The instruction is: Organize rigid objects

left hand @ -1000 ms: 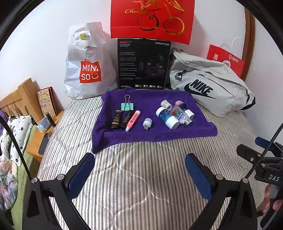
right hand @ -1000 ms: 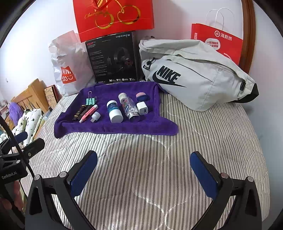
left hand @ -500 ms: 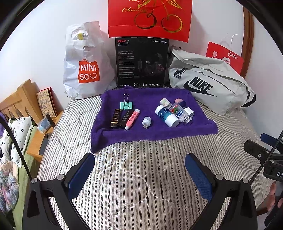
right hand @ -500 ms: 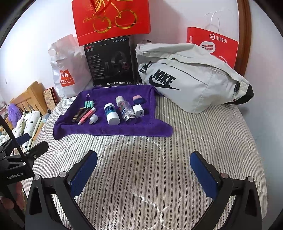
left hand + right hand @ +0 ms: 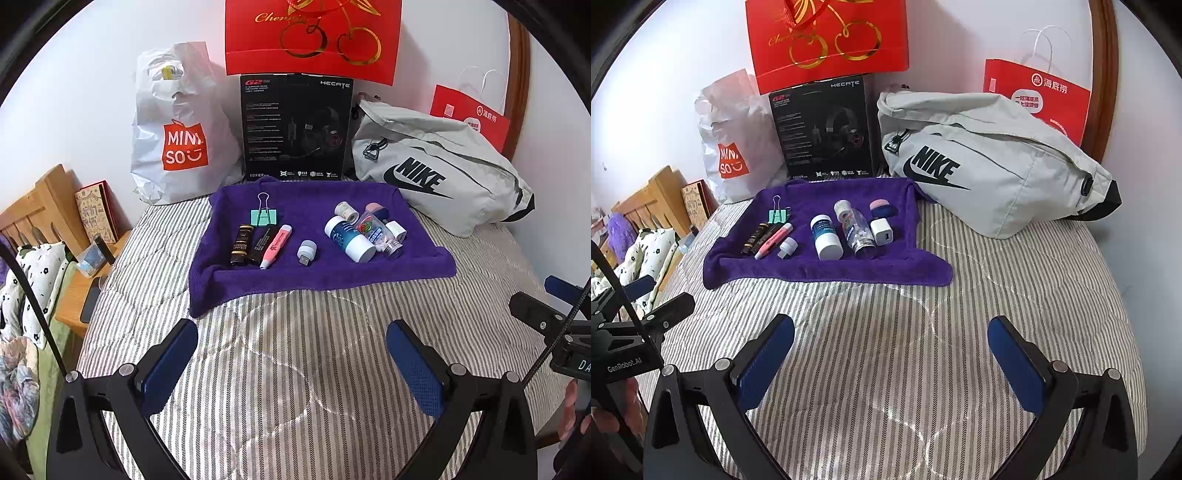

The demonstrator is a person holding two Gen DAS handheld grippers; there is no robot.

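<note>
Both the left gripper [image 5: 291, 354] and right gripper [image 5: 891, 350] remain wide open, empty, now slightly farther back from the purple towel [image 5: 321, 266]; items on it are unmoved.

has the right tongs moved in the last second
Yes. In the right wrist view the purple towel and Nike bag sit lower and larger than a second ago, so the right tongs have eased forward toward them, jaws open.

A striped bed [image 5: 295, 369] carries a purple towel [image 5: 314, 273]. Behind the towel stand a Miniso bag [image 5: 177, 140], a black box [image 5: 295, 125] and a grey Nike bag [image 5: 436, 170].
</note>
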